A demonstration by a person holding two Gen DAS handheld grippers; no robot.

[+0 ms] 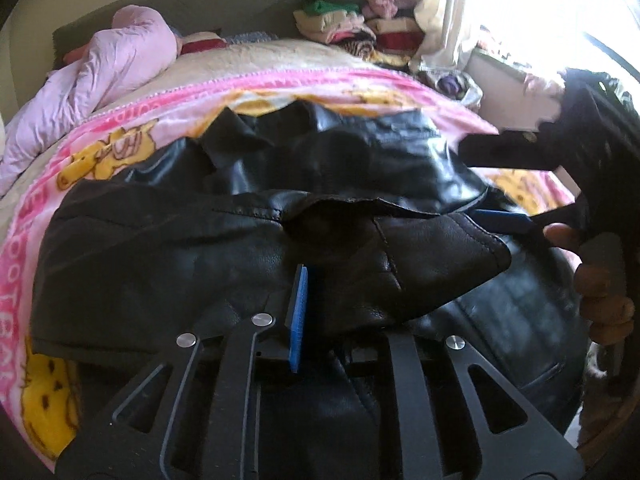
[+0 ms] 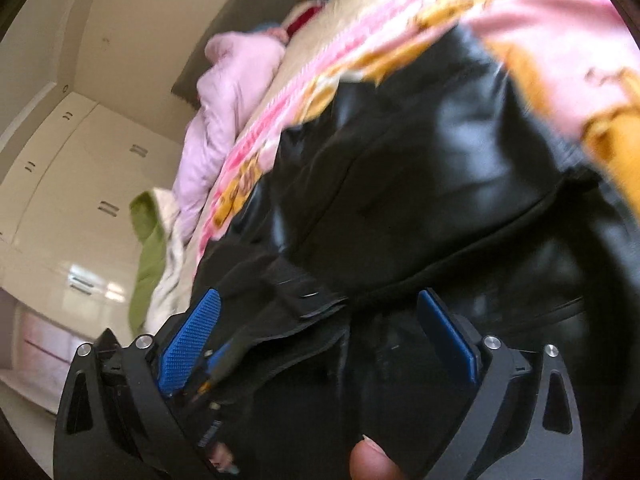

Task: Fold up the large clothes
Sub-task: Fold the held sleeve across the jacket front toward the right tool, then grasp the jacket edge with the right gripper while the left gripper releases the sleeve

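A black leather jacket [image 1: 248,264] lies spread on a pink and yellow blanket [image 1: 100,160] on a bed. My left gripper [image 1: 316,276] is low in the left wrist view, shut on a folded flap of the jacket. One blue pad [image 1: 298,316] shows; the leather hides the other. My right gripper [image 1: 468,182] comes in from the right over the jacket's edge, held by a hand [image 1: 592,280]. In the right wrist view the right gripper [image 2: 318,294] stands wide open, its blue pads [image 2: 188,344] apart. Jacket fabric [image 2: 420,168] and a black tab [image 2: 304,292] lie between them, not pinched.
A pale pink quilt [image 1: 100,72] is bunched at the bed's far left. Folded clothes [image 1: 348,20] are stacked by the headboard, next to a curtain [image 1: 448,12] and a bright window. A cream wardrobe [image 2: 60,180] and a green cloth [image 2: 150,248] stand beside the bed.
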